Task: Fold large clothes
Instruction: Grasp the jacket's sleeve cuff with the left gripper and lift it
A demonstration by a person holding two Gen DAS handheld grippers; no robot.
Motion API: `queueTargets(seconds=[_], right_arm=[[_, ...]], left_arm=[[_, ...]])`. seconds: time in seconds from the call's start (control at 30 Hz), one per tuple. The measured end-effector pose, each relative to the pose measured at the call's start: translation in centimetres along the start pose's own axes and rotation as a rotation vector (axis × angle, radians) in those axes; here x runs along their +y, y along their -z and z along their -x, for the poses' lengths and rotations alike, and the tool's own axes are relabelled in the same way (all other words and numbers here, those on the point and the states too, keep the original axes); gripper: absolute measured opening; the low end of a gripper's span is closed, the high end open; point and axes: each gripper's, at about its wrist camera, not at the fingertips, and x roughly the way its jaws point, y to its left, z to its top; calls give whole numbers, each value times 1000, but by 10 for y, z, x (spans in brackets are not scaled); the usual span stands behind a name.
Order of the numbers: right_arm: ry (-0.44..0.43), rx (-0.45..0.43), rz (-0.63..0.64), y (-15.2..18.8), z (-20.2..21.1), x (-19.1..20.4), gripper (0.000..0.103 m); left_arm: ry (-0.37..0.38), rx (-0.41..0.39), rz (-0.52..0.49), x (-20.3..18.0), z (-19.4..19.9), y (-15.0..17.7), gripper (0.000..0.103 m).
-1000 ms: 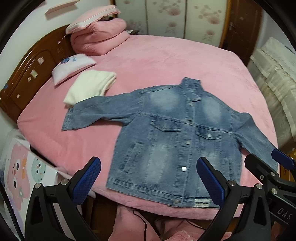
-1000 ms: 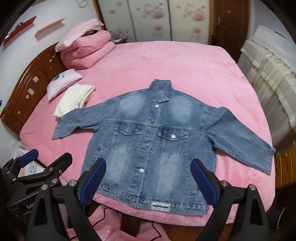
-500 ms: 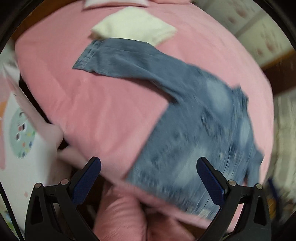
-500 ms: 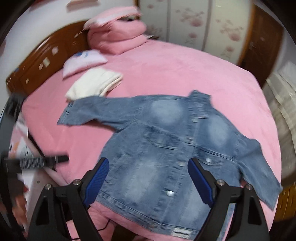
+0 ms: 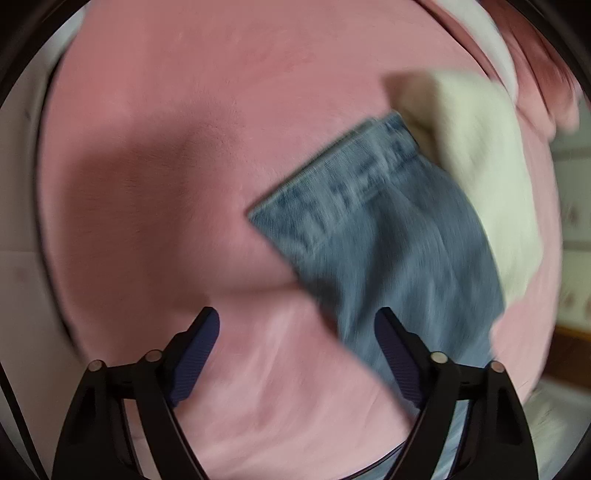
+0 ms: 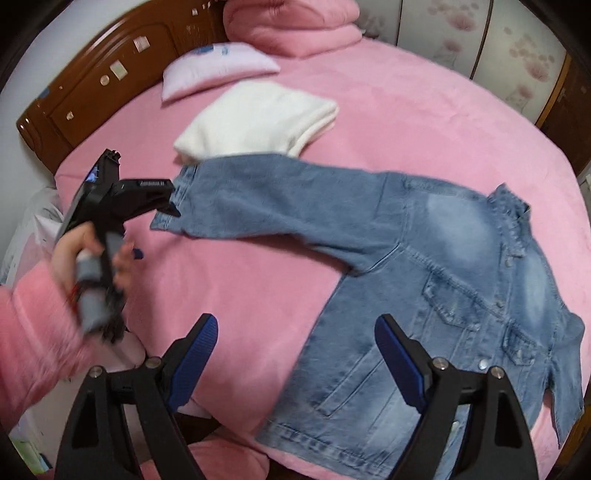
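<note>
On the left, my left gripper (image 6: 168,206) hung over the denim jacket's (image 6: 424,295) cuff (image 5: 343,188), jaws closing on nothing yet, to lift that sleeve inward. The jacket lay flat on the pink bed (image 6: 258,288). My right gripper (image 6: 295,354) stood open, empty.

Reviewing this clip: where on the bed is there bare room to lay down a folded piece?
Bare pink bedspread lies beyond the denim jacket, toward the wardrobe doors, and in the pocket between its outstretched sleeve and hem. It is crowded by the headboard: pillow, folded cream garment and left gripper, jaws closing near the cuff.
</note>
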Motion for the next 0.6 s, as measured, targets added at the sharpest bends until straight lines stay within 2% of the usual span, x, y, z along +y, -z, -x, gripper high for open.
queueTargets(seconds=[0.07,0.1,0.13,0.2,0.27,0.3,0.43,0.53,0.6], right_arm=[[4,32,-14,-1,-7,0,87],[12,47,-26,-3,-11,-2,87],[18,58,-40,-5,-15,-6,87],[36,71,-74,-9,-19,-16,87],[51,75,-114,-14,-23,-26,87],[58,77,-136,-16,-24,-33,87],[88,77,-188,-21,-30,-57,87],[105,47,-230,-20,-24,-77,87],[94,23,-265,-19,-18,-91,87]], left_arm=[[37,-28,4,2,-12,-12,73],[37,-41,3,1,-16,-16,65],[34,-52,6,1,-19,-20,50],[-3,-64,25,-4,-25,-28,29],[-24,-79,27,-10,-25,-29,22],[-31,-94,16,-13,-22,-27,15],[-27,-158,-100,-43,10,-8,13],[-26,-238,-256,-76,45,20,11],[-24,-272,-395,-109,69,53,11]])
